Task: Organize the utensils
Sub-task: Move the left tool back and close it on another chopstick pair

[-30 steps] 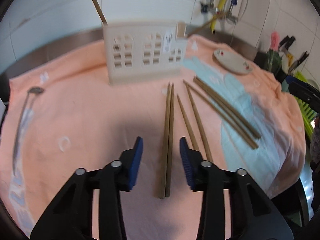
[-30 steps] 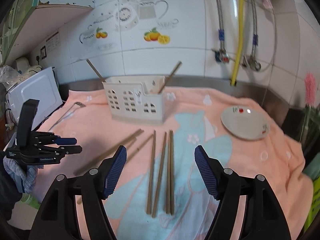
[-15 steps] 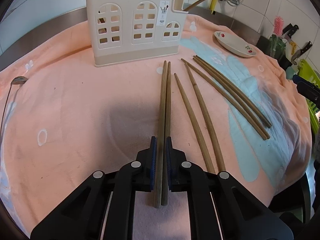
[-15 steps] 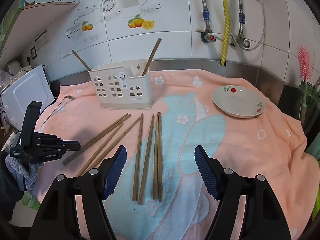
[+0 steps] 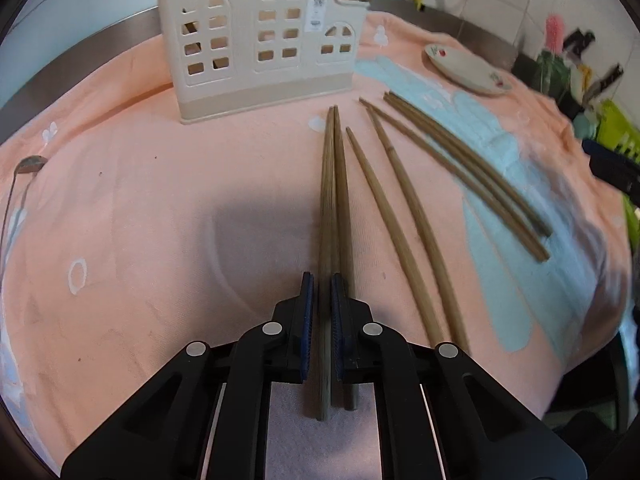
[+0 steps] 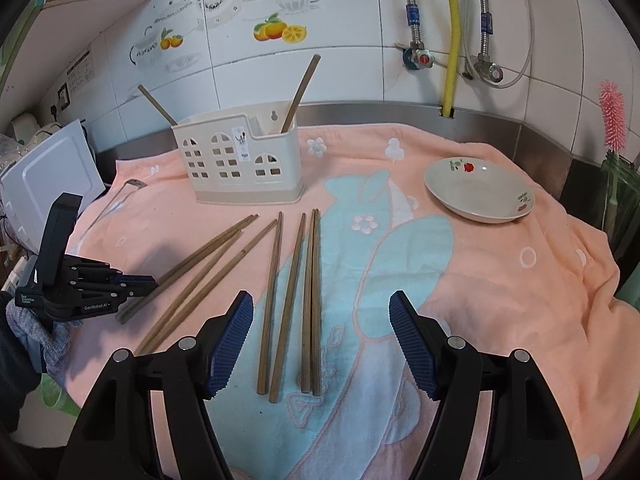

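Note:
My left gripper [image 5: 320, 292] is shut on one wooden chopstick [image 5: 327, 216] near its thick end; its partner [image 5: 342, 204] lies just right, under the right finger. Several more chopsticks [image 5: 404, 216] lie to the right on the peach towel. The cream utensil holder [image 5: 260, 40] stands behind, with two chopsticks in it. My right gripper [image 6: 320, 340] is open and empty above several chopsticks [image 6: 308, 292]. The right wrist view also shows the holder [image 6: 240, 168] and the left gripper [image 6: 136, 282] at the left on a chopstick end [image 6: 200, 260].
A white dish [image 6: 480, 192] sits at the right back of the towel. A metal ladle [image 5: 20, 184] lies at the left edge. A pink brush [image 6: 612, 116] and green rack stand at the right. A white appliance [image 6: 44, 176] is at the left.
My left gripper came down over the leftmost chopstick pair and shut on one. The right gripper rose and drew back a little, still open.

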Action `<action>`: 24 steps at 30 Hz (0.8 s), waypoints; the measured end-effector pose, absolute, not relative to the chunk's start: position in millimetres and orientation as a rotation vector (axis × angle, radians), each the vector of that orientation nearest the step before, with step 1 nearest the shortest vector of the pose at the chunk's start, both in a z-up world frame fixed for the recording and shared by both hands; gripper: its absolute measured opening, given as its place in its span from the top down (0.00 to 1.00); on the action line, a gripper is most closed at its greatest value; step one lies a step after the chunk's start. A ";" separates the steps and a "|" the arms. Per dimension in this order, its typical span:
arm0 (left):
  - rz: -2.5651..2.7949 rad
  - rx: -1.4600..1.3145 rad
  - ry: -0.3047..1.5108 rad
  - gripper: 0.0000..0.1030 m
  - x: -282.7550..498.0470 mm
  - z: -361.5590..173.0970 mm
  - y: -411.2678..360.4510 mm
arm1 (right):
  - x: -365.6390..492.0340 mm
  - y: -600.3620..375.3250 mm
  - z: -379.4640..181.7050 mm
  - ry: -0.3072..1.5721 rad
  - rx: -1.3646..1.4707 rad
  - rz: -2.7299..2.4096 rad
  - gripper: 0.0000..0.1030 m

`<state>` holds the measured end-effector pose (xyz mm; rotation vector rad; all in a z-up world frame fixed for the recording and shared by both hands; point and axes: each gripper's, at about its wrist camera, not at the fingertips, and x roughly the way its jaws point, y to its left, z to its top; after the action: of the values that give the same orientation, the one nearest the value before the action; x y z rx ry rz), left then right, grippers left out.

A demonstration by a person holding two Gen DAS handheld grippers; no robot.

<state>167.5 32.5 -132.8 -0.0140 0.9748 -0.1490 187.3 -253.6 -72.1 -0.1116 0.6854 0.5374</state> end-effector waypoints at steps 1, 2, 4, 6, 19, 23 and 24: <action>-0.145 -0.014 0.973 0.92 167.4 -132.7 32.3 | 187.7 -252.8 -74.0 0.689 -0.117 0.536 0.34; -0.144 -0.024 0.974 0.92 167.9 -132.6 33.4 | 188.5 -252.3 -76.9 0.696 -0.121 0.535 0.34; -0.144 -0.041 0.974 0.92 168.5 -132.6 35.5 | 190.7 -251.2 -82.4 0.711 -0.125 0.535 0.34; -0.137 -0.043 0.970 0.92 167.3 -132.8 34.7 | 191.9 -250.0 -87.3 0.720 -0.137 0.532 0.38; -0.129 -0.076 0.959 0.92 163.9 -133.8 36.0 | 213.3 -232.3 -126.4 0.824 -0.194 0.554 0.73; -0.135 -0.076 0.963 0.92 164.7 -133.6 37.1 | 227.2 -228.4 -133.3 0.853 -0.200 0.552 0.78; -0.136 -0.073 0.963 0.92 164.6 -133.6 36.8 | 228.0 -227.7 -133.5 0.856 -0.201 0.553 0.78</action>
<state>164.6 36.8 -133.6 -0.0727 0.9627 -0.1362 228.0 -227.7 -133.5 -0.2011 0.8563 0.5533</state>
